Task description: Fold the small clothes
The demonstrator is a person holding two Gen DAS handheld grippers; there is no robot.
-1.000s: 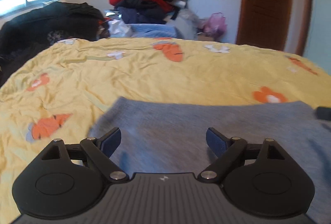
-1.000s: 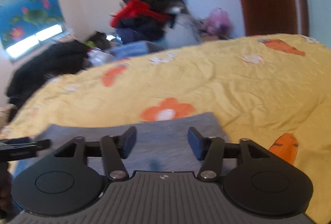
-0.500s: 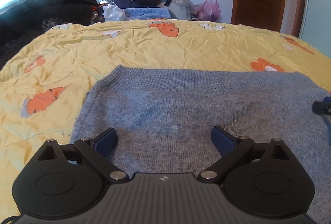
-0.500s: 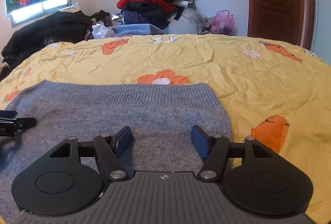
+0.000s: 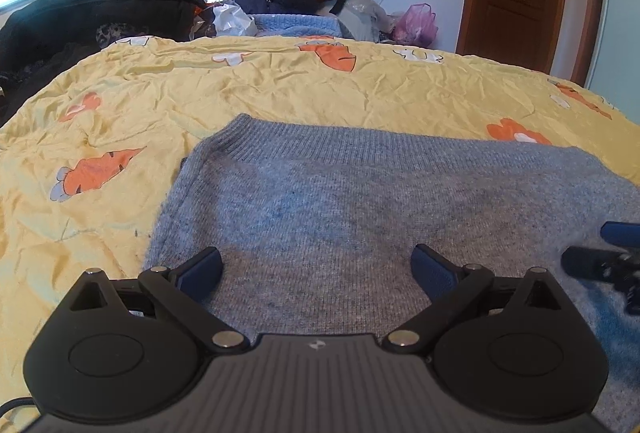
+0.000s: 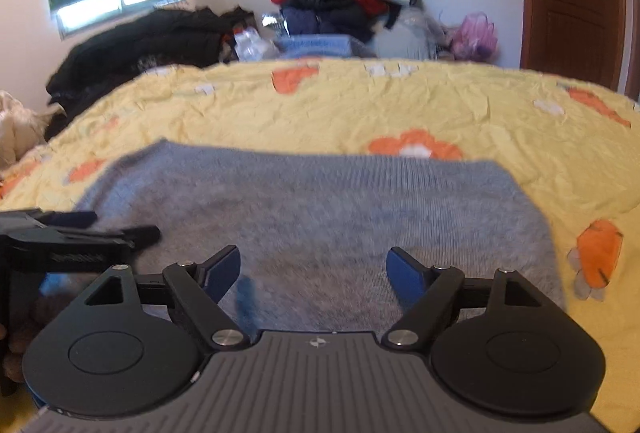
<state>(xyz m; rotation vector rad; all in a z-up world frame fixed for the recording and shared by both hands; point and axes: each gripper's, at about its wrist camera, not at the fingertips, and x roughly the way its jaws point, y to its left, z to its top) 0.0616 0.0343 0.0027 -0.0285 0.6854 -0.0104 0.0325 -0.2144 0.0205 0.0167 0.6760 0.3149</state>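
On the yellow bedsheet (image 5: 320, 89), both grippers' jaws gape above the grey sweater (image 5: 360, 201).

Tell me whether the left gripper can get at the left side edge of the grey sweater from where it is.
Probably yes. The left gripper is open above the grey sweater, whose left side edge lies bare on the yellow bedspread, with nothing on it; the right gripper is far off.

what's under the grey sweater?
The grey sweater lies flat on the yellow carrot-print bedsheet, which shows around its left, far and right edges. Whatever is directly beneath the knit is covered. Both the left gripper and right gripper are open above it.
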